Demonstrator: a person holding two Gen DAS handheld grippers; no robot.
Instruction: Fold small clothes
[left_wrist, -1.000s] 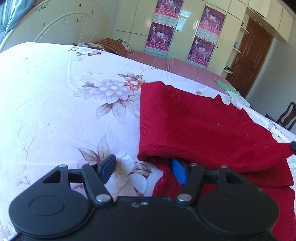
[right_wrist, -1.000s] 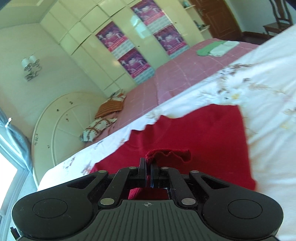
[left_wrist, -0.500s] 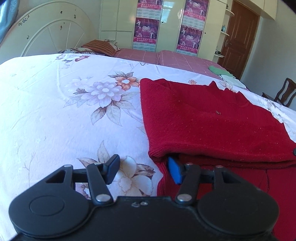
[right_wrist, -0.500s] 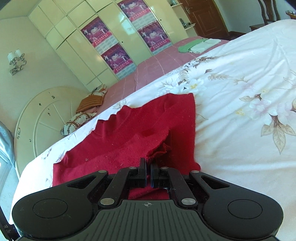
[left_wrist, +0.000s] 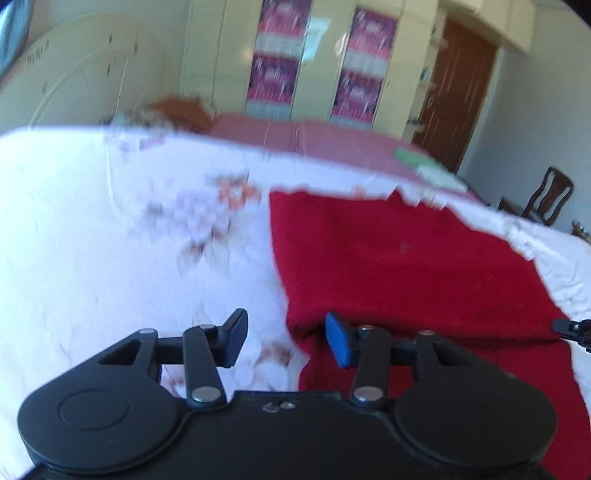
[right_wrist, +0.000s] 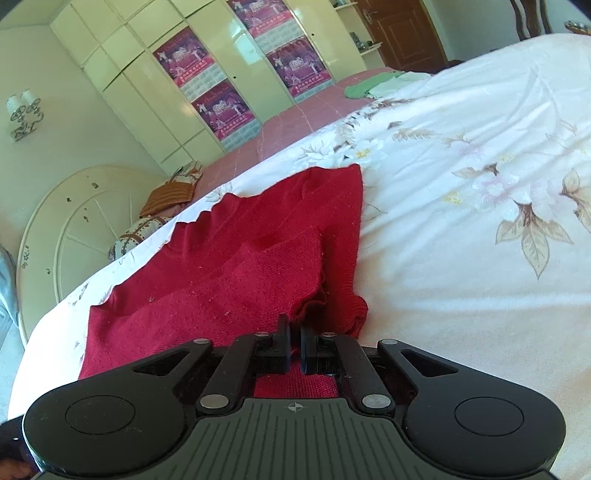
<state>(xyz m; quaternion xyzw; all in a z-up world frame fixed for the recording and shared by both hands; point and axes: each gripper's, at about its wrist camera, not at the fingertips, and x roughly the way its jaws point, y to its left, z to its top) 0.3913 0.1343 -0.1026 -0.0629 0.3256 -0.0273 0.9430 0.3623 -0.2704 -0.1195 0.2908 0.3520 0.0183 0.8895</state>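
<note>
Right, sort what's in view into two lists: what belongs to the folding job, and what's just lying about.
Part of the job:
red knit garment, spread on the floral bedsheet
right gripper, shut on the garment's edge
left gripper, open at the folded edge

Just lying about:
green and white clothes on the far bed
pillows
wooden chair

Left claw (left_wrist: 282, 341) gapes wide and low; right claw (right_wrist: 293, 345) has fingers pinched nearly together.
</note>
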